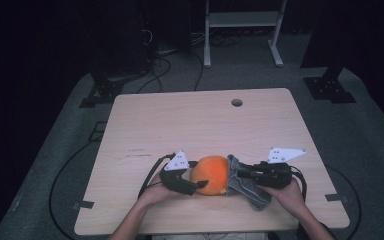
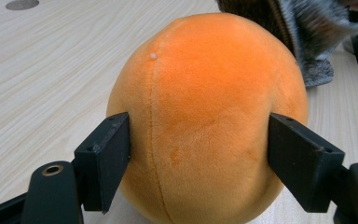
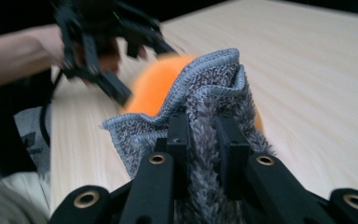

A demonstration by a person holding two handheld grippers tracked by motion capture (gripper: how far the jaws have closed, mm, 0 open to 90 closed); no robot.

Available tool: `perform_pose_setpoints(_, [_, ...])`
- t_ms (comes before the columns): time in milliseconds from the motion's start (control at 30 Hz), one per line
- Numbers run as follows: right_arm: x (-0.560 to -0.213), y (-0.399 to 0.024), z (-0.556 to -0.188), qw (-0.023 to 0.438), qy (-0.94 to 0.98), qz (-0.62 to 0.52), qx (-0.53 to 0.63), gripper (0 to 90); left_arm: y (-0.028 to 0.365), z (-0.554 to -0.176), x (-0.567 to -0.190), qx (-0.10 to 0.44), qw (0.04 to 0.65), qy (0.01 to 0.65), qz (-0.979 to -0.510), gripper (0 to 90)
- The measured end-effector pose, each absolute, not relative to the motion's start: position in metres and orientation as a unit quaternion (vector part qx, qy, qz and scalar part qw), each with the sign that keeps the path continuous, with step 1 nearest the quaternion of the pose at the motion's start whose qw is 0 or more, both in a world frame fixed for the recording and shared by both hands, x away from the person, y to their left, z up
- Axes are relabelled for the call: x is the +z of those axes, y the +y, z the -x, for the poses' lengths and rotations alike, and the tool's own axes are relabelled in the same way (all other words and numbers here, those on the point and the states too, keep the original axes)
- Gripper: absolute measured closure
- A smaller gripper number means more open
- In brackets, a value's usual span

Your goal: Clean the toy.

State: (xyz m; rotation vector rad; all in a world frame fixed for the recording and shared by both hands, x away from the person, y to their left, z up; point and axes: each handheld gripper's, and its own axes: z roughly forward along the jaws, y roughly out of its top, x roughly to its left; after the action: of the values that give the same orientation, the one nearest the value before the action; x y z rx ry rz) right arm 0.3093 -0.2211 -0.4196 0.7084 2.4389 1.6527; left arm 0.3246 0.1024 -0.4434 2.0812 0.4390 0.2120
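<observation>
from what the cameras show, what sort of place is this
Probably a lab or recording room: a bare light wooden table with a cable hole, black cables trailing over grey carpet, and dark equipment stands beside a white metal frame.

1. The orange plush ball (image 2: 205,121) is round and soft, with a seam running down its front. It rests on the bench near the person's edge, about midway across.
2. The grey cloth (image 3: 200,116) is a fuzzy towel with a stitched border. It is bunched and folded, standing partly lifted, and it presses against the ball's side, draping down to the bench there.
</observation>
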Motion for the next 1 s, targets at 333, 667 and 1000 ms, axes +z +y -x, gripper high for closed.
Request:
perform_pose_setpoints(333, [-0.44, -0.22, -0.321, 0.035, 0.82, -0.255, 0.511, 77.5, 0.105, -0.321, -0.446, 0.084, 0.474, 0.16, -0.862, 24.9])
perform_pose_setpoints(667, [-0.419, -0.21, -0.318, 0.034, 0.816, -0.226, 0.531, 77.0, 0.102, -0.319, -0.447, 0.086, 0.468, 0.151, -0.866, 26.0])
perform_pose_setpoints(1000, [-0.441, -0.231, -0.32, 0.034, 0.826, -0.268, 0.494, 77.2, 0.103, -0.319, -0.446, 0.085, 0.476, 0.147, -0.863, 25.9])
